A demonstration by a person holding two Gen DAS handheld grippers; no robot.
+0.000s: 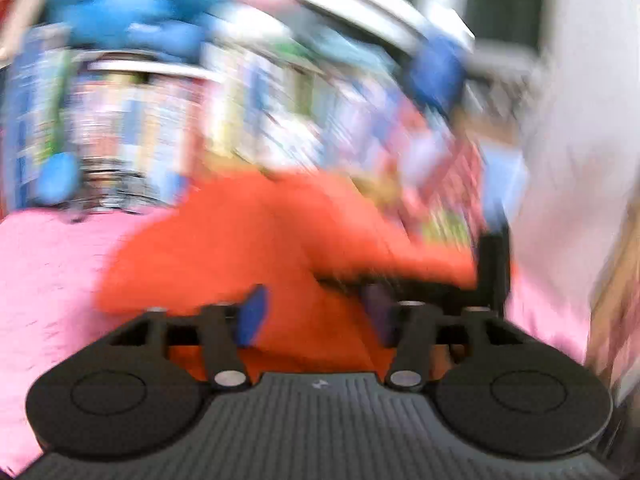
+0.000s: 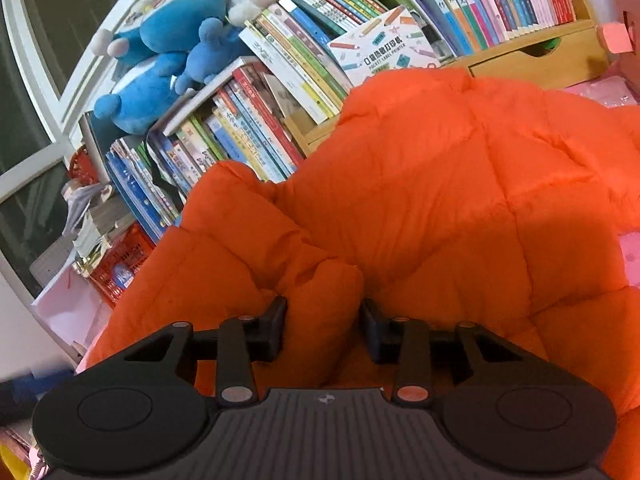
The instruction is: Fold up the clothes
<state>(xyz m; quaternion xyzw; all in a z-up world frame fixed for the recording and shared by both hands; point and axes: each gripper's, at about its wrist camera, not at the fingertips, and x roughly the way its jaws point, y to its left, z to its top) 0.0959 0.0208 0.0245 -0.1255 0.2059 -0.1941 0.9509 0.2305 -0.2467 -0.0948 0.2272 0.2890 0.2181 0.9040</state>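
1. The orange quilted jacket (image 2: 440,200) is the largest thing here. It fills the centre and right of the right wrist view in puffy heaps, and in the blurred left wrist view it lies mid-frame on a pink surface (image 1: 48,272); whether that is a bed or a tabletop cover I cannot tell.
2. Behind it, across the upper part of the right wrist view, stands a bookshelf (image 2: 280,92) packed with leaning books, with blue plush toys (image 2: 160,60) at the upper left and a wooden drawer box (image 2: 532,56) at the upper right.
3. The right claw (image 2: 324,328) sits at lower centre of its view with a thick roll of the jacket between its fingers; the pads appear to press on it from both sides, so I read it as clamped on the padding.
4. The left claw (image 1: 316,316) stands apart at lower centre of its smeared view, with jacket fabric beneath and beyond it but nothing pinched.
5. Judged step: mid-fold, one side gathered by the right claw while the left is free to take a new hold.
6. The next move likely calls for the left claw to close on a matching edge or sleeve, then carry both holds evenly so the bulky padding folds flat rather than springing back.
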